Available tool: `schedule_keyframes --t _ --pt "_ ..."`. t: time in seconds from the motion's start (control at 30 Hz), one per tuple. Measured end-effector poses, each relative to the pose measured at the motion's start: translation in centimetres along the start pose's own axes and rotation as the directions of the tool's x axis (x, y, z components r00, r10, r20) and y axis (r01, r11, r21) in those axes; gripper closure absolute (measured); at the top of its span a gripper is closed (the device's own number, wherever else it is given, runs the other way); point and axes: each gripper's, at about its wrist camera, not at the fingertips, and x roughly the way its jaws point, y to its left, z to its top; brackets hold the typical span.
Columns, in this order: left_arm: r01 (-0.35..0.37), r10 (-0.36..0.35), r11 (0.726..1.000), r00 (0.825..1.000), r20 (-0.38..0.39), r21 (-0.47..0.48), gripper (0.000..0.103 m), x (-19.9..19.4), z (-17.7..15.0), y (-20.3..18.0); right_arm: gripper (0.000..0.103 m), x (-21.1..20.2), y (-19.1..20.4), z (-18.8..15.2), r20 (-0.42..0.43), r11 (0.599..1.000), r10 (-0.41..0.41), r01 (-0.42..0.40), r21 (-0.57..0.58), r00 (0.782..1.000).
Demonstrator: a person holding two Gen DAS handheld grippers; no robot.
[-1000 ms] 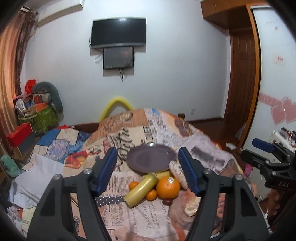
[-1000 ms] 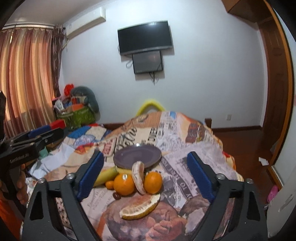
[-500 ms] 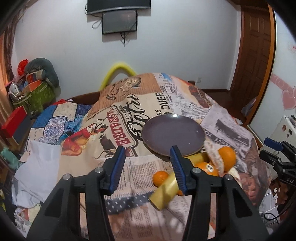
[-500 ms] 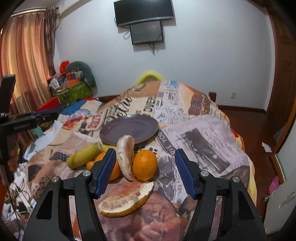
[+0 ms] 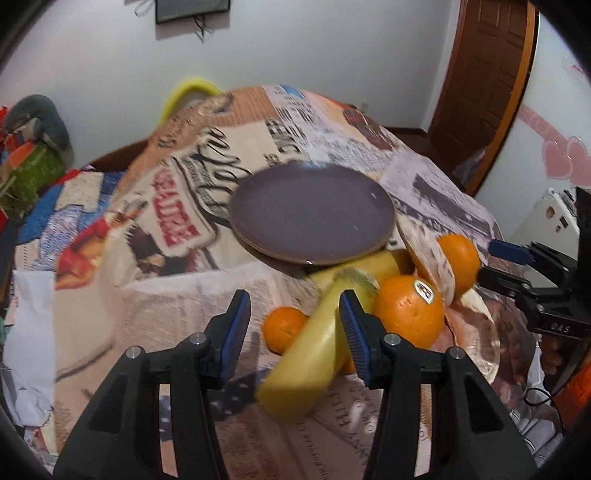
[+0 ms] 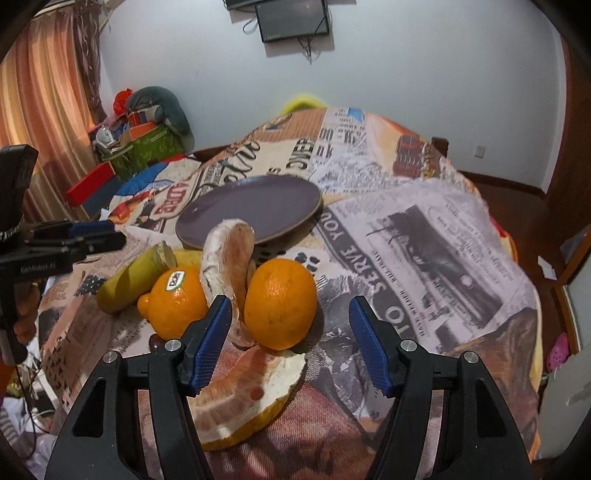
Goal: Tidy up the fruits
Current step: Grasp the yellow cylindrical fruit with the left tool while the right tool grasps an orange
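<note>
- Counter [image 6: 443, 236] was covered w/ a newsprint-pattern cloth; white wall behind w/ a wall screen [image 6: 293, 18], orange curtain [image 6: 40, 110] at the room's left, wooden door [image 5: 484, 74] at right.
- Purple plate [image 5: 314, 210] sat mid-counter, nothing on it.
- Fruit heap lay just beside the plate's near rim: banana [image 5: 314, 347], stickered orange [image 5: 410, 310], plain orange [image 6: 280, 302], small tangerine [image 5: 282, 326], upright pomelo piece [image 6: 229, 266], pomelo wedge [image 6: 243, 398] nearest the front edge.
- Left claw [image 5: 293, 332] was spread, jaws either side of the banana and tangerine; contact unclear.
- Right claw [image 6: 291, 347] was spread around the plain orange, not touching.
</note>
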Motion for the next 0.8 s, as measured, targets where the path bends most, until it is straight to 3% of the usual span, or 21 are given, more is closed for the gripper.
schedule_keyframes --t 0.27,0.7,0.8 --pt "0.058 -0.058 0.998 0.998 -0.035 0.014 0.053 1.4 -0.6 -1.4 0.04 1.7 -0.1 0.1 -0.032 1.0 0.025 -0.026 -0.003 0.999" --pt "0.042 -0.041 0.999 0.999 -0.032 0.035 0.055 3.4 -0.2 -1.7 0.041 3.0 -0.9 0.1 -0.05 0.998 0.051 -0.049 0.033 0.997" --pt "0.004 -0.003 0.998 1.0 -0.019 0.061 0.057 3.8 -0.2 -2.4 0.054 3.3 -0.9 0.2 -0.058 0.995 0.089 -0.087 0.046 0.994"
